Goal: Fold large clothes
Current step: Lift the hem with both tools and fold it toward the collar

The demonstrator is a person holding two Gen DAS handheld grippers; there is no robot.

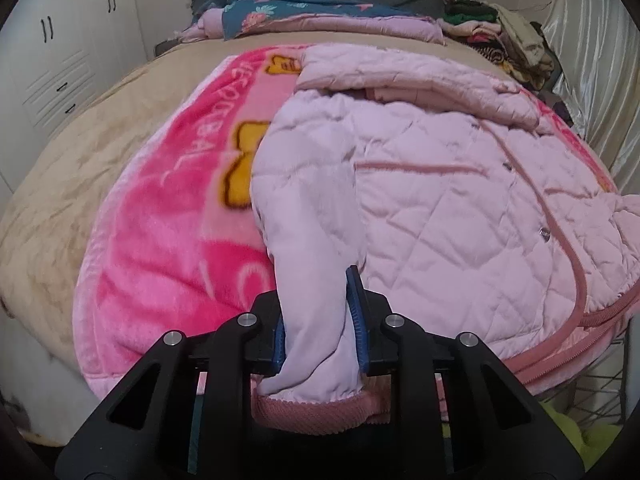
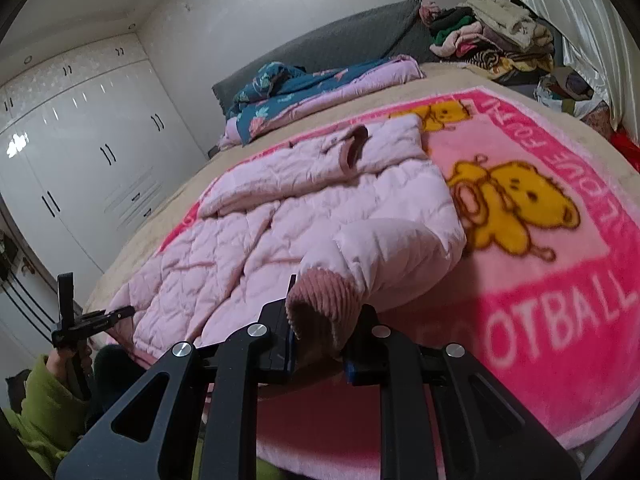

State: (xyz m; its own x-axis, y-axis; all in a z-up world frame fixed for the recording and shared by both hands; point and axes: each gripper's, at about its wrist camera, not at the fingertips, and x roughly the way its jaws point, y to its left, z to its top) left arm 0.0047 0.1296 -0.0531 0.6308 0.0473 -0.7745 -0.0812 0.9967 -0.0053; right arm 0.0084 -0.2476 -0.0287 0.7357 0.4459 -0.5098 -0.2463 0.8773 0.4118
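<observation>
The pale pink quilted jacket (image 1: pixel 460 200) lies spread on the bed's blanket (image 1: pixel 160 240), left gripper (image 1: pixel 320 320) and right gripper (image 2: pixel 320 340) each clamping 1 ribbed-cuffed sleeve.

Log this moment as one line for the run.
step: sleeve grasp | left gripper: shut on sleeve | right gripper: shut on cuff | jacket: on blanket

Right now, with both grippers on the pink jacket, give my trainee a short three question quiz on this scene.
1. True or false: the left gripper is shut on a sleeve of the quilted jacket.
2. What does the right gripper grip? A collar, B ribbed cuff, C zipper.
3. What animal is printed on the pink blanket?
Key: 1 true; 2 B; 3 a yellow bear.
</observation>
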